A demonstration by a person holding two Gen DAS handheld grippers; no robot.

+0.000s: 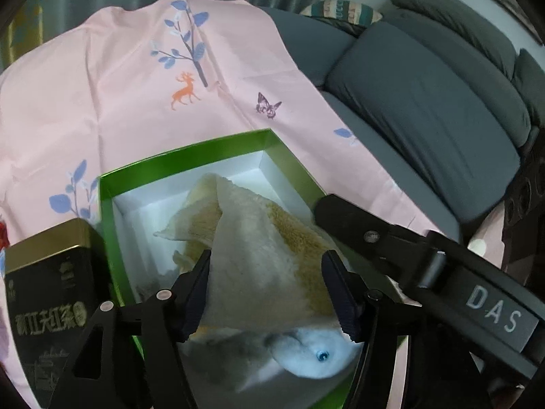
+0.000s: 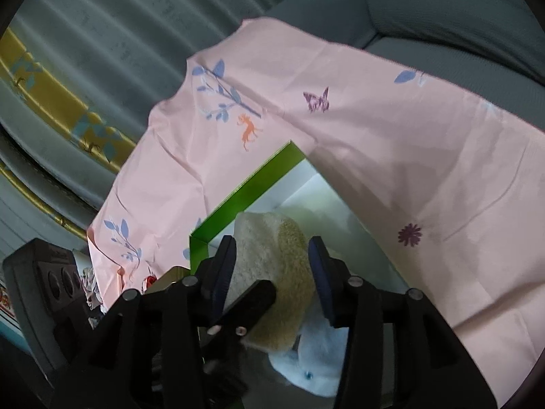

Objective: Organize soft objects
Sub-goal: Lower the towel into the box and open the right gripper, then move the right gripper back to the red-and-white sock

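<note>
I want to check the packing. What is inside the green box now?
Inside the green box lies a cream and tan plush cloth, with a white plush part with a blue eye below it. White bottom shows beyond; whatever lies under the cloth is covered.

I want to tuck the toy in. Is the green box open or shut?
Open. The green box has no lid on it, its white inside shows, and the plush toy lies in it.
</note>
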